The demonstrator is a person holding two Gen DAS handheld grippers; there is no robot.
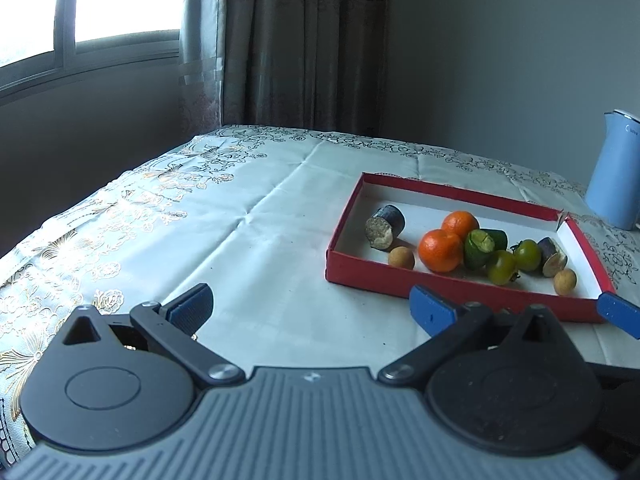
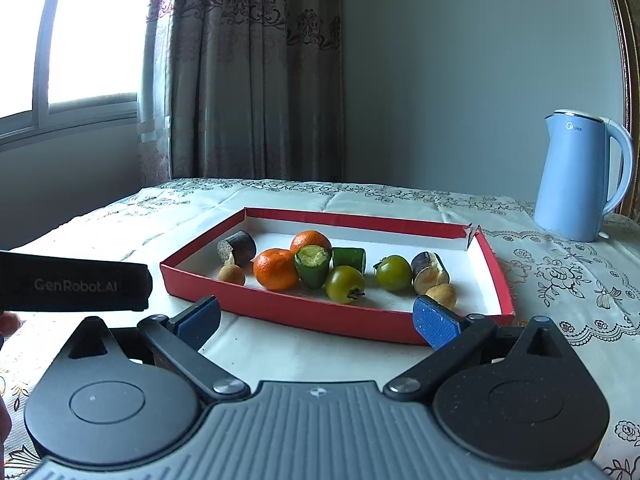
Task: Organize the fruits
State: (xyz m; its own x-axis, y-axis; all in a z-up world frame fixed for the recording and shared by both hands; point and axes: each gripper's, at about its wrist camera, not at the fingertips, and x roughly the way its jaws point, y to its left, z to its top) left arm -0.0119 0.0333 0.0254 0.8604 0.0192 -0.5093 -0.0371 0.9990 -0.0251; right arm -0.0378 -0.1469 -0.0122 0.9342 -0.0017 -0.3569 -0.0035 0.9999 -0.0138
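A shallow red box (image 1: 460, 196) (image 2: 348, 222) with a white floor lies on the tablecloth. It holds two oranges (image 1: 440, 250) (image 2: 276, 269), two green tomatoes (image 1: 502, 267) (image 2: 345, 284), green cucumber pieces (image 1: 480, 248) (image 2: 314, 264), two dark sugarcane pieces (image 1: 385, 226) (image 2: 237, 249) and two small tan longans (image 1: 401, 258) (image 2: 231, 275). My left gripper (image 1: 312, 312) is open and empty, low over the cloth left of the box's near edge. My right gripper (image 2: 318, 322) is open and empty just before the box's near wall.
A light blue electric kettle (image 2: 580, 176) (image 1: 618, 168) stands at the back right of the table. The left gripper's black body (image 2: 72, 286) shows at the left in the right wrist view. Curtains and a window lie behind the table's far edge.
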